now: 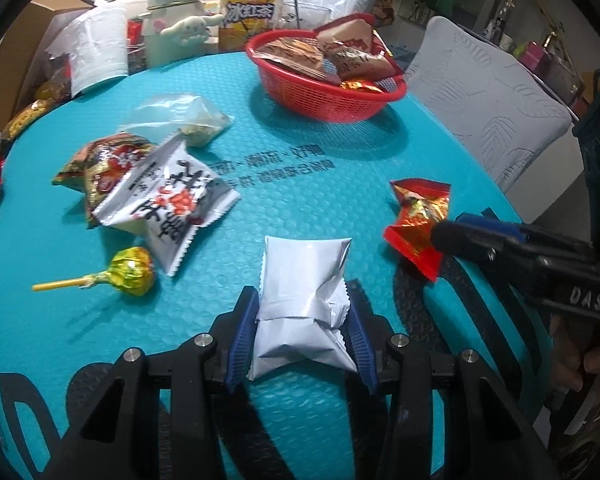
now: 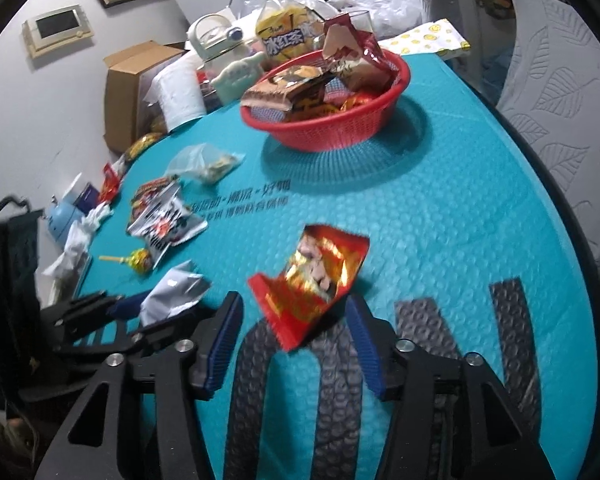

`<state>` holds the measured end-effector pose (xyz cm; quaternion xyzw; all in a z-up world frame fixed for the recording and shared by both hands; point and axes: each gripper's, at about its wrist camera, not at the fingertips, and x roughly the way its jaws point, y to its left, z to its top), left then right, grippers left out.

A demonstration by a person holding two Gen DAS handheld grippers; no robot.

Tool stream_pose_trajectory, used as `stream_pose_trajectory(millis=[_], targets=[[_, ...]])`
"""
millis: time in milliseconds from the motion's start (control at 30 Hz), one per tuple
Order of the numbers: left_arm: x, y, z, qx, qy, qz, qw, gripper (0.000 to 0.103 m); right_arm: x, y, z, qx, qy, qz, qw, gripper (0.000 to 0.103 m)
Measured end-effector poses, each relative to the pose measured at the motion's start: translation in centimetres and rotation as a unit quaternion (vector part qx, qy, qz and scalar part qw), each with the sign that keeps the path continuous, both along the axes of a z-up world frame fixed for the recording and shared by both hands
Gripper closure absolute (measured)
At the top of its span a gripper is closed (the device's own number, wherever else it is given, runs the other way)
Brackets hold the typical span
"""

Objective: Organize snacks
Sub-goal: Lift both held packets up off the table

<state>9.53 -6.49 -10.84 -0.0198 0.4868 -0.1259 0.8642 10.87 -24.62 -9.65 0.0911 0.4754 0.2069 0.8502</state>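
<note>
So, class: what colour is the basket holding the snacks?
Red; the basket shows best in the left wrist view.

Silver packet between left hand-held gripper pads

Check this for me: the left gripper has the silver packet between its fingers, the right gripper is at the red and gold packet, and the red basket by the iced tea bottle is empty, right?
Not quite. The red basket is not empty; the left wrist view shows several snack packets in it. The rest stands: the left gripper has the silver packet between its fingers, and the right gripper is at the red and gold packet.
</note>
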Motion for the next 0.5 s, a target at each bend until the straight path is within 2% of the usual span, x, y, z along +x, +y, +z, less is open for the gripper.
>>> stream_pose_trajectory(millis=[167,367,400,433,500], targets=[[0.0,1.4,-0.1,0.0,0.003,0.018,0.9998,0.059,1.7,1.1,-0.7,-0.02,0.002,0.0,1.0,0.042],[-0.2,2.4,-0.2,0.001,0.003,0.033,0.9995,0.059,2.4,2.9,-1.5,-0.044,-0.001,0.025,0.999,0.042],[-0.2,2.5,-0.2,0.001,0.002,0.034,0.9994,0.059,2.2,3.3,-1.5,-0.054,-0.006,0.032,0.998,0.046],[-0.2,2.5,-0.2,0.001,0.002,0.034,0.9994,0.059,2.0,3.7,-1.5,-0.065,-0.011,0.037,0.997,0.056],[-0.3,2.5,-0.3,0.002,0.002,0.034,0.9994,0.059,1.6,4.1,-1.6,-0.08,-0.017,0.046,0.996,0.065]])
